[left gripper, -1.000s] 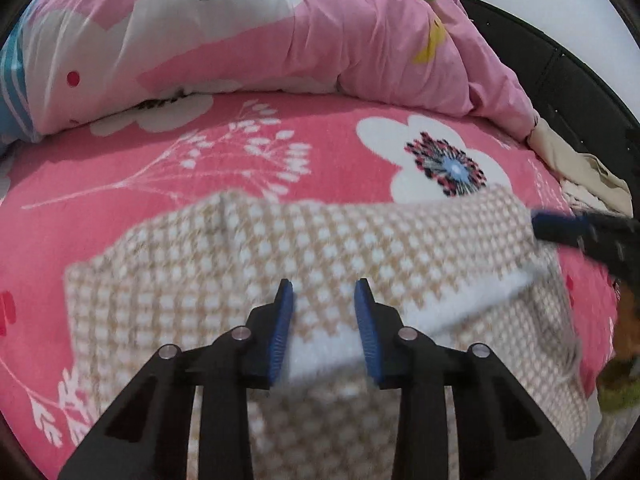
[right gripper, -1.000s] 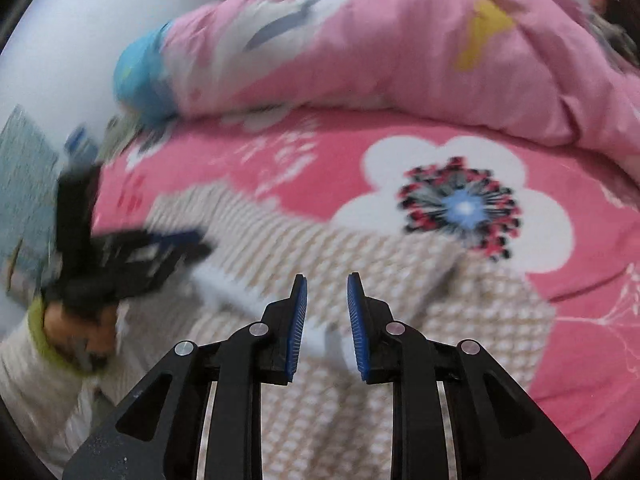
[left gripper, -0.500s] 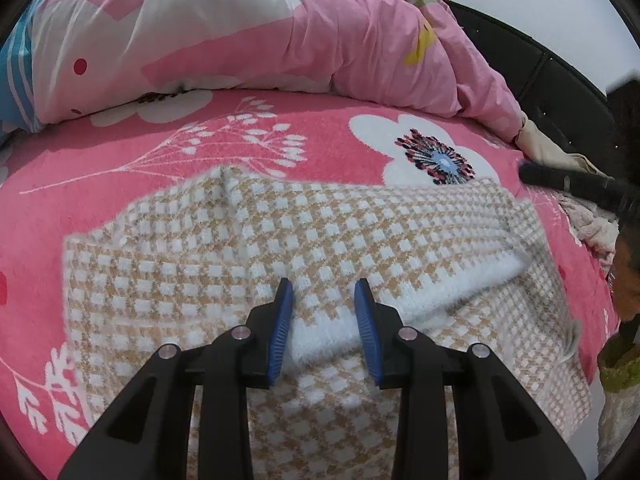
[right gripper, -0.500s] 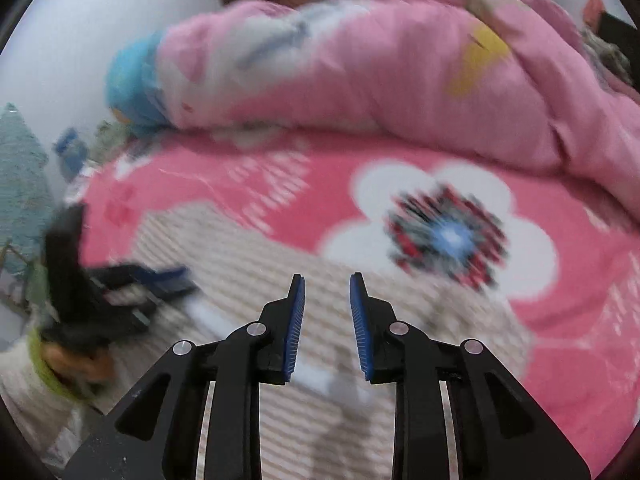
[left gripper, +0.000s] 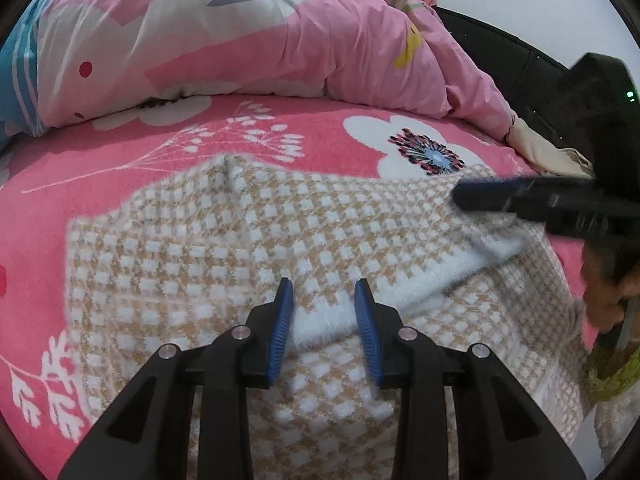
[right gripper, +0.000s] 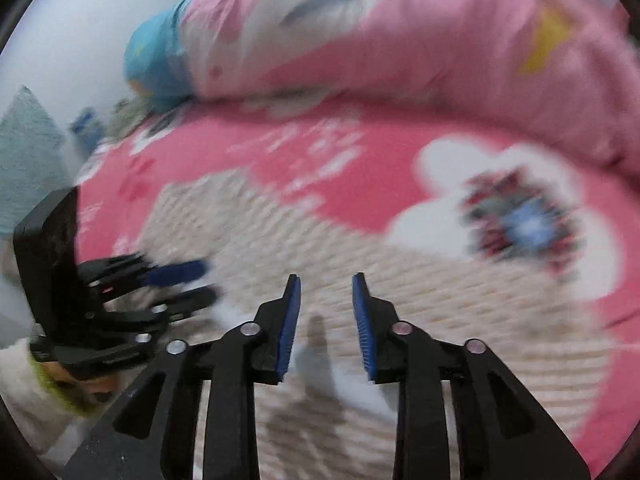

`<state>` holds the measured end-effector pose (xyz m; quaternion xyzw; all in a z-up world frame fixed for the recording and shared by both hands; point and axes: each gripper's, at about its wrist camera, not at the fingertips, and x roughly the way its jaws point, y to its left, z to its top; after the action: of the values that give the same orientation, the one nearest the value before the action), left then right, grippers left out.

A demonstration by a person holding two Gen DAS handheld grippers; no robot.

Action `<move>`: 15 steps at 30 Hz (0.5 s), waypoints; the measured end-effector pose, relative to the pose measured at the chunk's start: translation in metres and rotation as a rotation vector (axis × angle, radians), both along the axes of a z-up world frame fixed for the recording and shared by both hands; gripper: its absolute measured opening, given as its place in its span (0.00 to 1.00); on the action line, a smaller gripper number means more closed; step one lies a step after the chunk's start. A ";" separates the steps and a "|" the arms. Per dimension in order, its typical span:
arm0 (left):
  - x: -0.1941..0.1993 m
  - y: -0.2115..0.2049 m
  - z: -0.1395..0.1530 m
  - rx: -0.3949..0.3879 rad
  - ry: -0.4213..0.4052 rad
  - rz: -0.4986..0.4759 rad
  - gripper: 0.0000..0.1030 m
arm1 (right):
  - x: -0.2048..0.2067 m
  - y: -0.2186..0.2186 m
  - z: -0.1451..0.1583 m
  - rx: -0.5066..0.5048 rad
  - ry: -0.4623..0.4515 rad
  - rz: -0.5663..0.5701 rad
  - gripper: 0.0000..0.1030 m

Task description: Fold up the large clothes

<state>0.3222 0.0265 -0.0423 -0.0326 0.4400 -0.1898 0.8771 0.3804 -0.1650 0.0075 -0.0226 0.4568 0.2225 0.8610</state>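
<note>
- The checked sweater (left gripper: pixel 248 256) lay on the pink floral blanket (left gripper: pixel 100 168), in front of the bunched pink duvet (left gripper: pixel 304 36), with its white-edged hem flap carried forward over the body.
- Since a second ago, that folded edge had moved further up the garment toward the blanket's big white flower (left gripper: pixel 424 152).
- Your left gripper (left gripper: pixel 324 312) kept the same moderate gap. The white hem band (left gripper: pixel 332 320) ran between the blue pads; whether they pinched it, I couldn't tell.
- Your right gripper (right gripper: pixel 325 320) was opening, jaws visibly wider than a second ago. Cloth sat below and between them, pads apparently off it; the view was blurred.
- My read: the right side was letting go and the fold was landing. The left corner still needed laying down square.
</note>
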 end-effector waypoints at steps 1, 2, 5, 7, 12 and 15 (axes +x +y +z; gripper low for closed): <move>0.000 0.001 -0.001 -0.009 -0.001 0.005 0.30 | 0.002 -0.016 0.001 -0.012 -0.014 -0.048 0.33; -0.001 0.002 -0.001 -0.014 -0.002 0.009 0.30 | 0.005 -0.026 -0.005 -0.030 -0.003 -0.095 0.36; -0.002 0.001 -0.003 -0.020 -0.012 0.008 0.30 | 0.018 -0.047 -0.053 -0.092 0.082 -0.157 0.36; -0.004 0.000 -0.002 -0.011 -0.019 0.013 0.30 | 0.016 -0.056 -0.046 -0.033 0.092 -0.193 0.36; -0.013 0.006 0.015 -0.016 0.020 0.044 0.40 | -0.029 -0.057 -0.002 0.012 0.052 -0.241 0.60; -0.033 0.013 0.029 -0.031 0.040 0.073 0.53 | -0.076 -0.048 0.020 0.007 -0.009 -0.207 0.74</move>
<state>0.2893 0.0392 -0.0128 -0.0661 0.4531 -0.1639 0.8738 0.3041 -0.2132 0.0280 0.0268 0.4522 0.1339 0.8814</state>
